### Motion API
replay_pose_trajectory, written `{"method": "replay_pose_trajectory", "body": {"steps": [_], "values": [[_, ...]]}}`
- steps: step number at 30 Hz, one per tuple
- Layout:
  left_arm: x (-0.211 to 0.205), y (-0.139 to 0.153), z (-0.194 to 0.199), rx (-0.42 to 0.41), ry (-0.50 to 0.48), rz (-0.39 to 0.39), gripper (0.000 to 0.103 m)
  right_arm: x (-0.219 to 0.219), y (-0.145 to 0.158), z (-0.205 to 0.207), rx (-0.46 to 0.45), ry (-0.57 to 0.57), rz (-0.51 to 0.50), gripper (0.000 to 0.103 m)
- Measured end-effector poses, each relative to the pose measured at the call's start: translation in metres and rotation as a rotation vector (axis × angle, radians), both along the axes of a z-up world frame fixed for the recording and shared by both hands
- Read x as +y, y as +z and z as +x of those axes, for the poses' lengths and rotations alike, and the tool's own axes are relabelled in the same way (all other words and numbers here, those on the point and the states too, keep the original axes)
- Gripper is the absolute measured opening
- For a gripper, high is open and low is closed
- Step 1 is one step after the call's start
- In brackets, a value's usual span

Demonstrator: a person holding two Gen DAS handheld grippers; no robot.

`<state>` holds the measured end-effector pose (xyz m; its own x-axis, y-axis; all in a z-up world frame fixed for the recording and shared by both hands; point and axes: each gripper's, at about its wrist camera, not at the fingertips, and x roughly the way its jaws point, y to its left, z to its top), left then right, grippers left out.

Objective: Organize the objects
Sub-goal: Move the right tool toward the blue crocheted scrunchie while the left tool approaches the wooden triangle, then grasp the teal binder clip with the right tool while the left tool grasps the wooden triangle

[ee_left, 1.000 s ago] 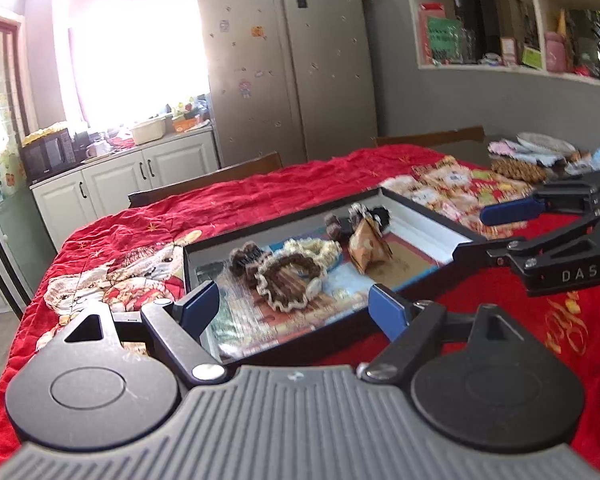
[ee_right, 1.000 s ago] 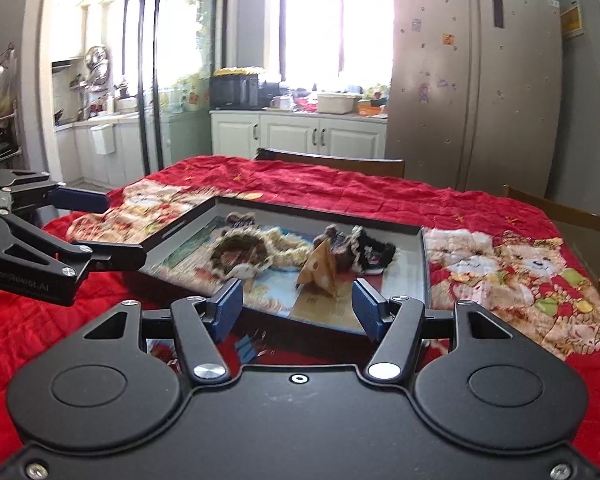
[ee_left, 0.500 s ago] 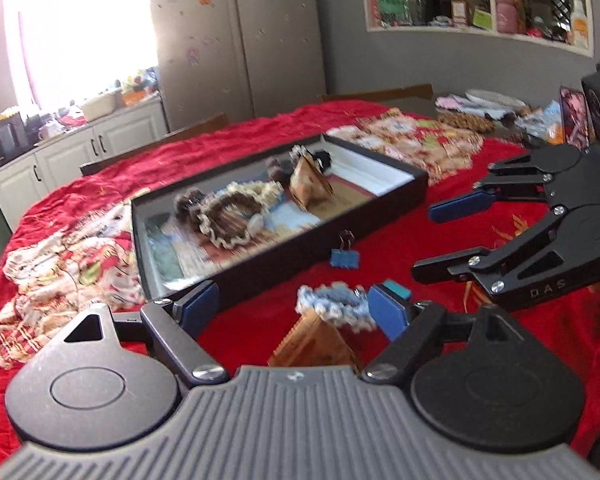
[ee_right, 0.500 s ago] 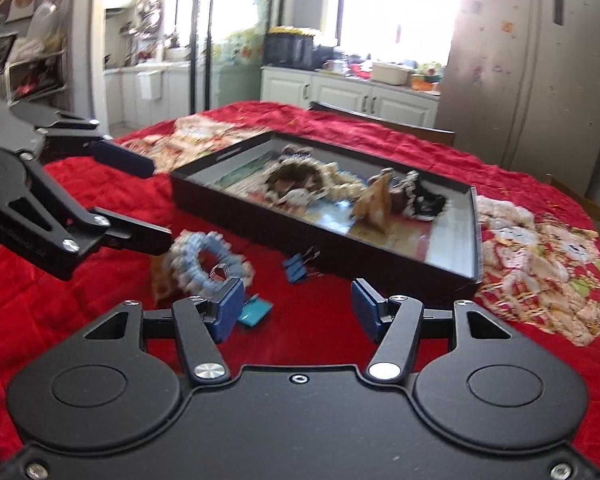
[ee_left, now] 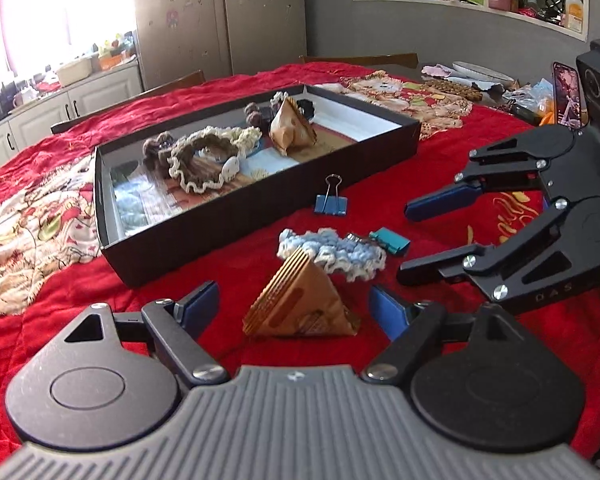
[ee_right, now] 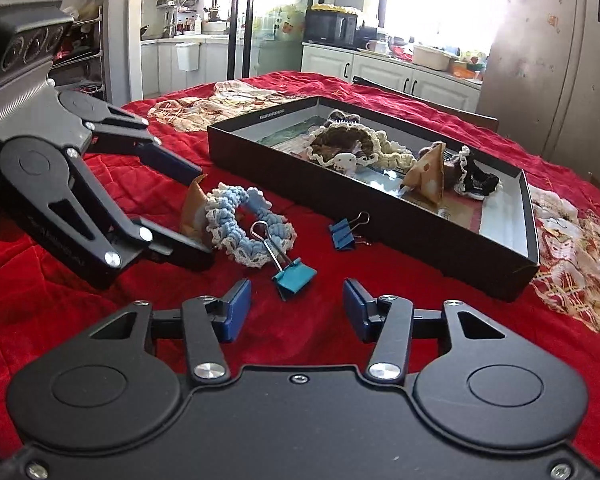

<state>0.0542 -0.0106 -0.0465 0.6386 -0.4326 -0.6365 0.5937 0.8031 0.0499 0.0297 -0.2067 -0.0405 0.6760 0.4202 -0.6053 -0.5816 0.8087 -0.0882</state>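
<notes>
A brown pyramid packet (ee_left: 300, 308) lies on the red cloth between the wide-open fingers of my left gripper (ee_left: 294, 306), with the pads clear of it. Behind it rests a light blue scrunchie (ee_left: 336, 252). A teal binder clip (ee_right: 294, 276) lies just ahead of my right gripper (ee_right: 296, 306), whose jaws are closing with nothing between them. A blue binder clip (ee_right: 344, 234) sits nearer the black tray (ee_right: 380, 220), which holds several scrunchies and another brown packet (ee_right: 426, 174). The left gripper (ee_right: 198, 216) straddles the packet (ee_right: 192, 208) in the right wrist view.
A red quilted cloth (ee_left: 60, 300) covers the table. A phone (ee_left: 566, 94) and assorted clutter stand at the far right edge. Wooden chair backs (ee_left: 172, 80) rise behind the table. Patterned patches of the cloth lie left and right of the tray.
Both grippers have dropped and tipped toward the table, bringing the packet, blue scrunchie and binder clips in front of the tray into view. The right jaws have narrowed.
</notes>
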Motion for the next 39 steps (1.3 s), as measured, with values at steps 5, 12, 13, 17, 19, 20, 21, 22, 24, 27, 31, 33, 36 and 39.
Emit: {"method": "replay_pose_trajectory", "body": {"steps": [5,12,13,17,19,20,21,22,24,27,31,33,36,39], "values": [[0.003,-0.004,0.008,0.028,0.018,-0.018,0.067,0.0,-0.005,0.01,0.014,0.018,0.018,0.047],[0.01,-0.005,0.012,0.05,0.041,-0.041,0.052,0.001,-0.007,0.018,0.033,0.044,0.05,0.036],[0.011,-0.004,0.013,0.051,0.043,-0.042,0.052,0.001,-0.007,0.019,0.035,0.048,0.054,0.035],[0.014,-0.003,0.013,0.048,0.051,-0.035,0.05,0.003,-0.008,0.02,0.041,0.055,0.058,0.026],[0.015,-0.002,0.012,0.046,0.053,-0.03,0.05,0.003,-0.008,0.02,0.04,0.056,0.059,0.026],[0.016,-0.002,0.012,0.044,0.055,-0.029,0.05,0.003,-0.008,0.02,0.038,0.055,0.059,0.026],[0.017,-0.001,0.011,0.042,0.057,-0.027,0.05,0.003,-0.009,0.02,0.037,0.054,0.06,0.026],[0.018,0.0,0.011,0.04,0.059,-0.025,0.05,0.003,-0.009,0.02,0.036,0.053,0.061,0.026],[0.021,0.002,0.01,0.037,0.067,-0.023,0.05,0.002,-0.008,0.019,0.035,0.049,0.063,0.026],[0.025,0.006,0.008,0.028,0.076,-0.024,0.05,0.001,-0.007,0.017,0.033,0.046,0.068,0.026],[0.029,0.013,0.006,0.011,0.084,-0.037,0.05,-0.001,-0.004,0.014,0.023,0.043,0.074,0.026],[0.03,0.017,0.004,0.0,0.084,-0.044,0.05,-0.002,0.0,0.011,0.011,0.04,0.078,0.026],[0.029,0.023,0.002,-0.012,0.083,-0.054,0.044,-0.002,0.007,0.004,-0.01,0.048,0.083,0.026],[0.027,0.03,0.002,-0.018,0.078,-0.07,0.043,-0.003,0.017,0.001,-0.032,0.05,0.091,0.026]]}}
